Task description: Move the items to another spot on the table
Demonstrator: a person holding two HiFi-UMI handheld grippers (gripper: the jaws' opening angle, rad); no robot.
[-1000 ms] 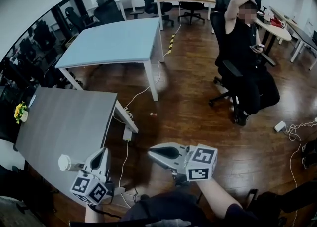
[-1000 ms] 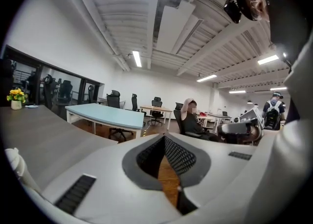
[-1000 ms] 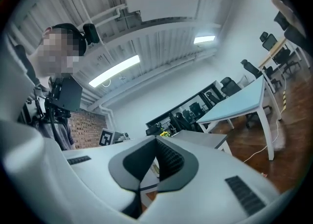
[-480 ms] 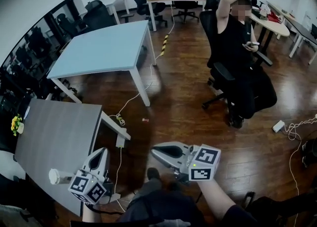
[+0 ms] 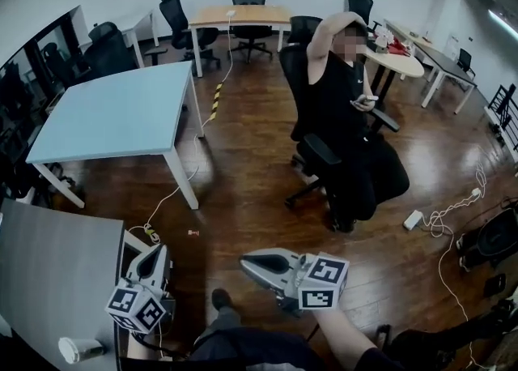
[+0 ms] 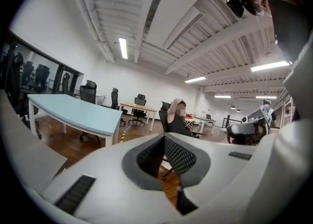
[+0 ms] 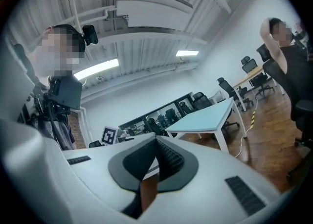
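Observation:
A white paper cup (image 5: 79,349) lies on its side on the grey table (image 5: 57,272) at the lower left of the head view. My left gripper (image 5: 154,251) hovers beside that table's right edge, up and to the right of the cup, jaws shut and empty. My right gripper (image 5: 246,262) is over the wooden floor, pointing left, also shut on nothing. In the left gripper view the closed left gripper (image 6: 164,138) faces the room. In the right gripper view the closed right gripper (image 7: 157,141) faces a light blue table (image 7: 210,116).
The light blue table (image 5: 113,114) stands ahead to the left. A person sits in an office chair (image 5: 324,159) mid-room. Cables and a power strip (image 5: 413,219) lie on the floor at right. More desks and chairs line the far wall.
The view has swung to the right: the grey table and cup slid to the lower left and the yellow flowers left the frame. Both shut grippers moved along, away from the cup.

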